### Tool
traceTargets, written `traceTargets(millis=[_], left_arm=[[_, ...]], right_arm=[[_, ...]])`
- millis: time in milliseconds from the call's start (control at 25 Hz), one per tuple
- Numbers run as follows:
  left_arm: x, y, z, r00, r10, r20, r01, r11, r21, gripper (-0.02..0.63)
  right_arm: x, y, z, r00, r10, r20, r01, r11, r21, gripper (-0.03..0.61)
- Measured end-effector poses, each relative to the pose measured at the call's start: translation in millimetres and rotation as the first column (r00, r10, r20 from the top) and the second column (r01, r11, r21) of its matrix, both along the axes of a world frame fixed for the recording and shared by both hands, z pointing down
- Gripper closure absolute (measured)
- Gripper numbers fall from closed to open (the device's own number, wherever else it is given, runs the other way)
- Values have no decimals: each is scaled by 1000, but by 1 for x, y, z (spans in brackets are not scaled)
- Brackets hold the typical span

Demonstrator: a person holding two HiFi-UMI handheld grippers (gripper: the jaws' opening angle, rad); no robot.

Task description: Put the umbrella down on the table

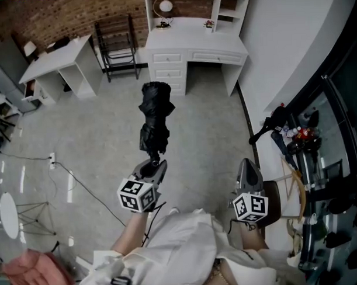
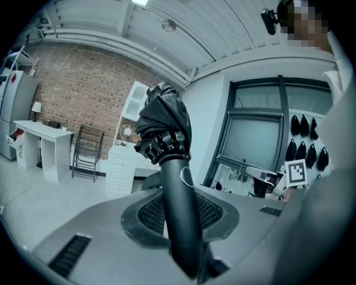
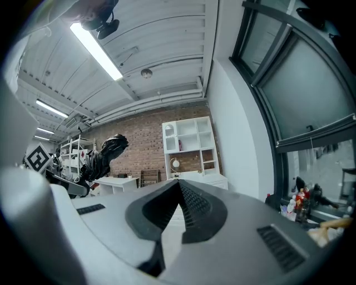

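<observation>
A folded black umbrella [image 1: 155, 119] stands upright above the floor, and my left gripper [image 1: 153, 166] is shut on its handle. In the left gripper view the dark handle [image 2: 179, 206] runs up between the jaws, with the bunched canopy [image 2: 164, 125] above it. My right gripper [image 1: 248, 166] is lower right, apart from the umbrella, with nothing in it. Its jaws meet at the tip [image 3: 179, 186] in the right gripper view. That view also shows the umbrella [image 3: 103, 156] far to the left. A white desk [image 1: 192, 42] with drawers stands ahead against the wall.
A second white table [image 1: 56, 61] is at the back left, with a black folding chair [image 1: 116, 45] between the two. A cluttered bench with bottles [image 1: 301, 134] runs along the right wall. A cable [image 1: 80, 183] lies on the floor, and a pink cloth [image 1: 37, 269] is at the lower left.
</observation>
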State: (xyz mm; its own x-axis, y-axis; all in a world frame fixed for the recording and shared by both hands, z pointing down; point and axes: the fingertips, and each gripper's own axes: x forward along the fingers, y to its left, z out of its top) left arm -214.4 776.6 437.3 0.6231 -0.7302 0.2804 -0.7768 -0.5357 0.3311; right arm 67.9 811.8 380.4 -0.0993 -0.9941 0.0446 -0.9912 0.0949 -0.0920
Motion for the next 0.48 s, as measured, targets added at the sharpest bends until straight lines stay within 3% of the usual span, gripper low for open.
traceTargets(millis=[480], left_arm=[[-35,10,15,1000,17,6,-17,999,-29,500]], right_arm=[[-38,12,10,1000,7,-2,-7,1000,-20,561]])
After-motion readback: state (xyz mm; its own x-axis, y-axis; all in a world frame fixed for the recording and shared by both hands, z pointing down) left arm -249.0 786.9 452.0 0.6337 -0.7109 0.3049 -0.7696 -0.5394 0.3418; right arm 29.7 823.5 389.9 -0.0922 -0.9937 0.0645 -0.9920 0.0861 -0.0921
